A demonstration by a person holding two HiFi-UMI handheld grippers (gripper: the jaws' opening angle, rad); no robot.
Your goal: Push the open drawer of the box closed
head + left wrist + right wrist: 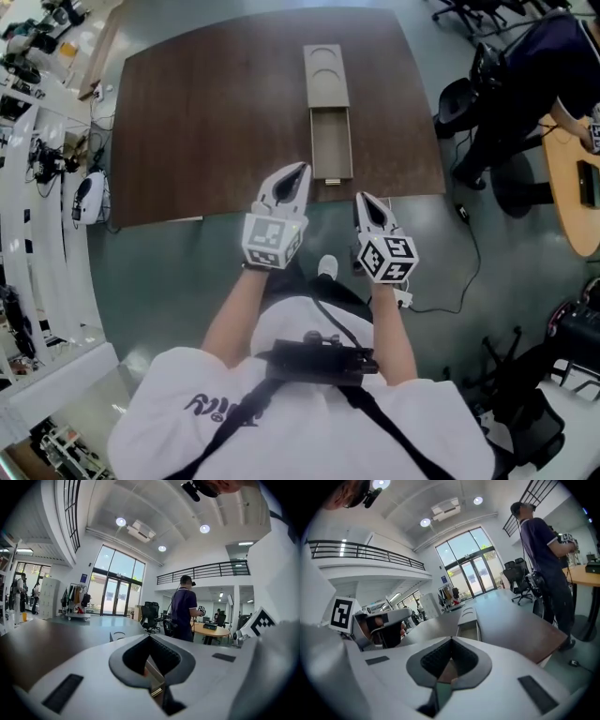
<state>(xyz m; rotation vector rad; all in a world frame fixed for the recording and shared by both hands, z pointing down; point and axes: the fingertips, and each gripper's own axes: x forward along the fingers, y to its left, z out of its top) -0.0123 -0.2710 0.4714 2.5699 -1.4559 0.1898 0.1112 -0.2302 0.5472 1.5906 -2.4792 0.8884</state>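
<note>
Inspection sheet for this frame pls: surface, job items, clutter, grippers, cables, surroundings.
Surface: dark brown table, carrying only the box.
Job's things: box; its drawer is pulled out toward the person and looks empty.
Clutter: nothing seen on the table.
Grippers: left gripper and right gripper both shut and empty, short of the drawer front.
Cables: one cable on the floor, right.
Surroundings: person at a desk, right; white shelving, left.

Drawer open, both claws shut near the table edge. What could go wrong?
1. Nothing braces the box on the table; pushing the drawer may slide the whole box away.
2. The left claw and right claw sit either side of the narrow drawer front; an off-centre push could skew and jam it.
</note>
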